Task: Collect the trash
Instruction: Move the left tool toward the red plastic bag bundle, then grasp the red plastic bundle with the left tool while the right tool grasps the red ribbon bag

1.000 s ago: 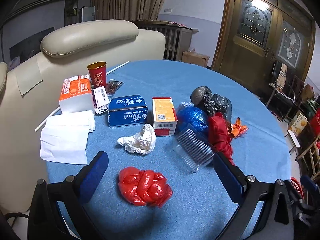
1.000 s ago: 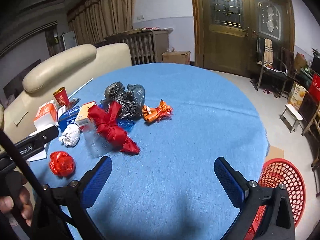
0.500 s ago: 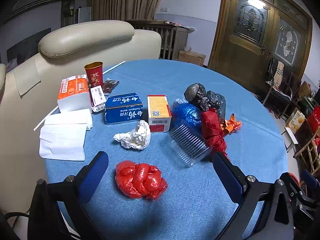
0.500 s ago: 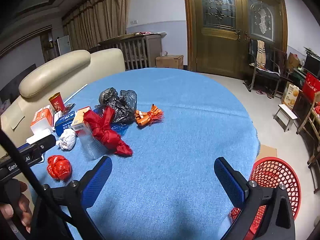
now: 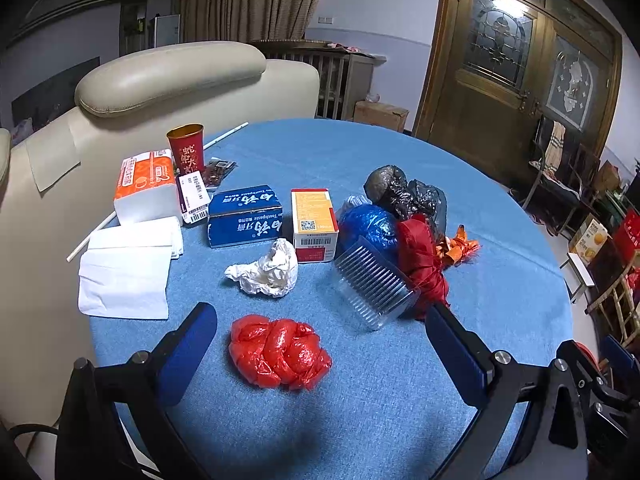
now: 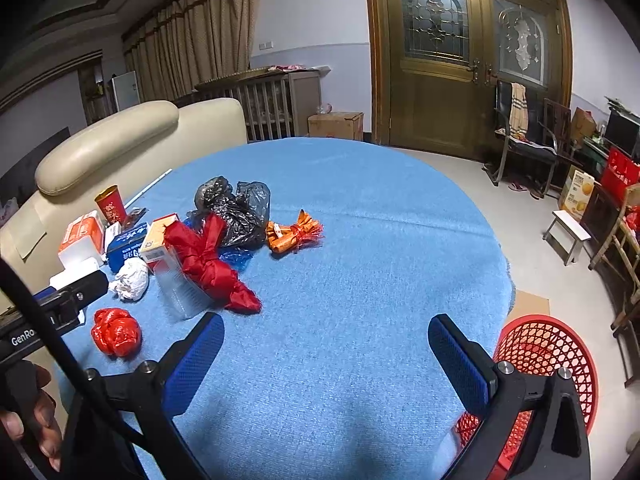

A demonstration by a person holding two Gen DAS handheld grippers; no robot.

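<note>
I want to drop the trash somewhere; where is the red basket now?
In the right wrist view, the red basket stands on the floor at lower right, just beyond the edge of the blue table, behind the right gripper.

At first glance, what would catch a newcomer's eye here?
The crumpled red plastic bag lies on the blue tablecloth just ahead of the open left claw. Behind it lies a cluster of knotted bags and boxes. A red mesh basket stands on the floor beside the table.

Round blue-clothed table near; cream sofa left; brown curtains far left; wooden glazed double door far; chairs right; pale floor.
</note>
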